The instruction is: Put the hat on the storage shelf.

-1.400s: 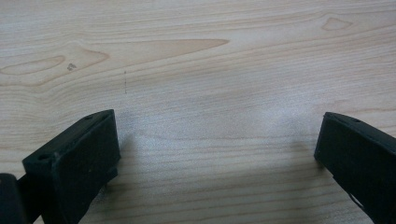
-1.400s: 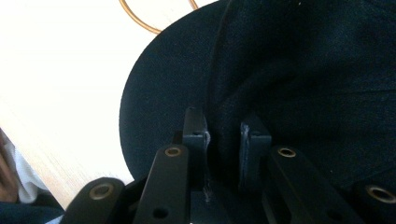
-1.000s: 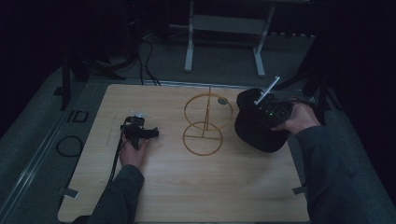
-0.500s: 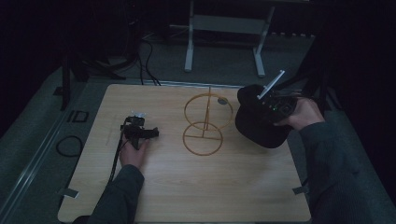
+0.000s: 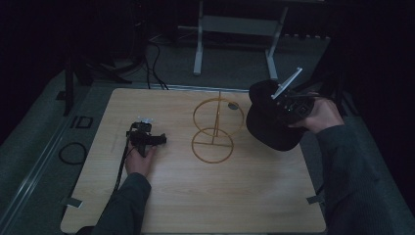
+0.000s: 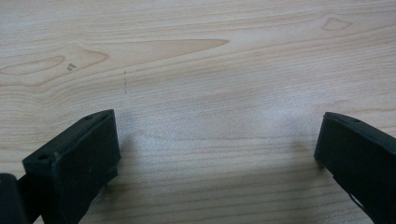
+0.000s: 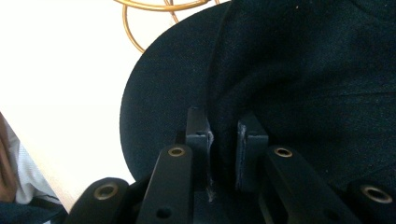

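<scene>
R gripper [image 5: 286, 105] clamped on black cap [image 5: 271, 128], jaws pinching fabric fold near brim. Cap off table [image 5: 205, 205], hanging at R edge, just beside gold wire stand [image 5: 214, 128]. So pick done, I reckon. Left to do: carry cap over stand, seat it on top ring, let go. L gripper [image 5: 147, 139] idle, resting low on wood at L side, jaws wide apart, nothing between 'em. Not needed yet, I'd say.
</scene>
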The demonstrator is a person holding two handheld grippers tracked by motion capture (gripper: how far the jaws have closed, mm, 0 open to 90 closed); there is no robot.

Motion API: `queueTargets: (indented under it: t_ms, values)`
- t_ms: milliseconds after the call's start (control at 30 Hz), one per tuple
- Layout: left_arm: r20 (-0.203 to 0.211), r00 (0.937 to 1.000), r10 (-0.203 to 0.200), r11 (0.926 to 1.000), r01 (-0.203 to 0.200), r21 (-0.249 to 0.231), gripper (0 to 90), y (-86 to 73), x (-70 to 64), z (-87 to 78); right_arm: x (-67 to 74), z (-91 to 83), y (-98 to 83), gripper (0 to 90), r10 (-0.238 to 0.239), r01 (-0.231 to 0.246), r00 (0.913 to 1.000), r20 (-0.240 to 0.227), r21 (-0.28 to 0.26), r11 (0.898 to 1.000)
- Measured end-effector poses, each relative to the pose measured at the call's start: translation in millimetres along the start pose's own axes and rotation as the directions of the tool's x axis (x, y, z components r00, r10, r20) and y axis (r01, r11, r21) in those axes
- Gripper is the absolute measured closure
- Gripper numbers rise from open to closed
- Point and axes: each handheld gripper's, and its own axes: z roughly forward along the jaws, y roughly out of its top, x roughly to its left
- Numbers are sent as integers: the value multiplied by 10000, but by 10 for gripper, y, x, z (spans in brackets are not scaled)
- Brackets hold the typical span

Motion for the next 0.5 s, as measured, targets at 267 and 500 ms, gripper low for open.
queueTargets:
  t_ms: [267,500]
  values:
    - [-1,10000,-4,10000,4,-8,0,0,0,1,28,-79,35,794,-114,114,9999,1,-168,9998]
    - [1,10000,-6,10000,6,-10,0,0,0,1,33,-159,34,794,-181,181,9998,27,-280,9994]
